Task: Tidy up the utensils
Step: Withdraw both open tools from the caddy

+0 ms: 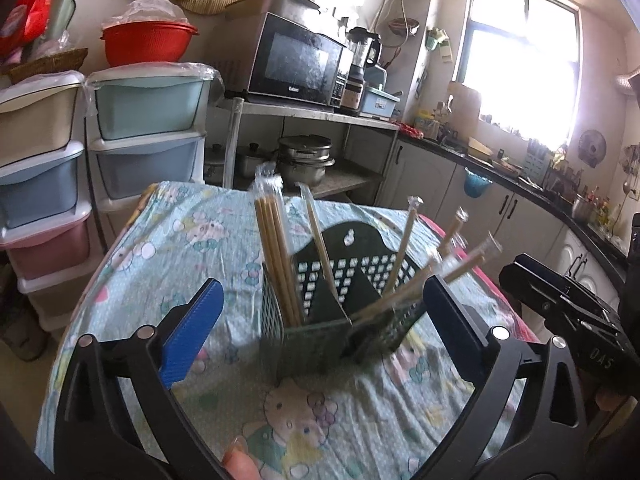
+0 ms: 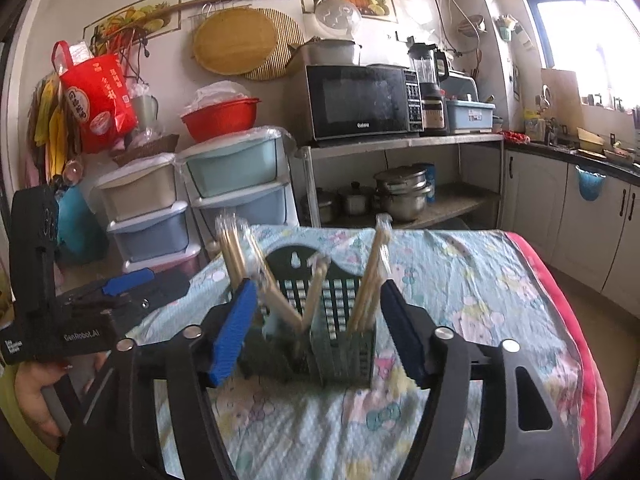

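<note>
A dark green holder (image 1: 320, 320) with small holes in its walls stands on the bench (image 1: 168, 248). The bench has a light blue cloth with cartoon cats over it. The holder sits near the middle of the bench and has more than one box inside.

Chopsticks in clear wrappers stand up in the holder. One bunch (image 1: 276, 256) is upright in the left box. More chopsticks (image 1: 404, 256) lean to the right and fan out from the right box. In the right wrist view the bunches lean apart, one (image 2: 240, 256) to the left and one (image 2: 372, 276) to the right.

The left tool (image 1: 320, 316) has blue pads on its fingers. Its jaws are wide open, and the holder sits between them. The pads do not press on it. The right tool (image 2: 316, 324) is open too. The holder is seen between its blue pads, and they are not pressing on it either. Neither tool holds anything.

Each tool shows up at the edge of the other's view. A hand (image 2: 44, 396) holds the left tool.

Behind the bench are plastic drawers (image 2: 236, 188), a red bowl (image 2: 220, 116) and a microwave (image 2: 360, 104).
</note>
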`<state>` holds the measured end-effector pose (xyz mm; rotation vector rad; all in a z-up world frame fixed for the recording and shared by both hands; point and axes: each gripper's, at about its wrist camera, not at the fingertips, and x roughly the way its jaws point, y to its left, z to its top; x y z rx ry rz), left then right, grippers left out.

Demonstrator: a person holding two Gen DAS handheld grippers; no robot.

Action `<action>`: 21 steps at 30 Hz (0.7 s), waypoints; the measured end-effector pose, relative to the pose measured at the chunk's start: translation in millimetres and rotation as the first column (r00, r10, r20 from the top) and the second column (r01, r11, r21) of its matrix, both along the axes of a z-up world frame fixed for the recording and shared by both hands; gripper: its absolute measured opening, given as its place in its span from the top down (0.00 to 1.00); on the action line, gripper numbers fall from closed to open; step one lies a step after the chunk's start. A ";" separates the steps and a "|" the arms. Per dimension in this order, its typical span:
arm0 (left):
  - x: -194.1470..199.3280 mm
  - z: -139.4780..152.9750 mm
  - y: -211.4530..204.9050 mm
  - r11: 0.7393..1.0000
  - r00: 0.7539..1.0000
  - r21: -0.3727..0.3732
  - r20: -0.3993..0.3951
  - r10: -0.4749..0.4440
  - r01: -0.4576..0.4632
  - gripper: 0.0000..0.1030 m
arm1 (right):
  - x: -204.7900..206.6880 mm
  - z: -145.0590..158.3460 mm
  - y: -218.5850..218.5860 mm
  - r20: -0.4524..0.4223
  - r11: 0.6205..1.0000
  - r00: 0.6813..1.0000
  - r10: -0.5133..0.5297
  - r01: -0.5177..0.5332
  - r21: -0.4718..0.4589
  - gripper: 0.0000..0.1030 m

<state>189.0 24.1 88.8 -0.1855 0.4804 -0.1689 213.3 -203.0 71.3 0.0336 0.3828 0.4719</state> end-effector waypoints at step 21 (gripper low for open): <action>-58.7 -51.1 -22.9 0.999 0.998 0.028 -0.052 -0.029 0.031 0.10 | -62.0 -50.9 -6.1 -0.053 0.998 0.999 -0.015 0.012 -0.061 0.11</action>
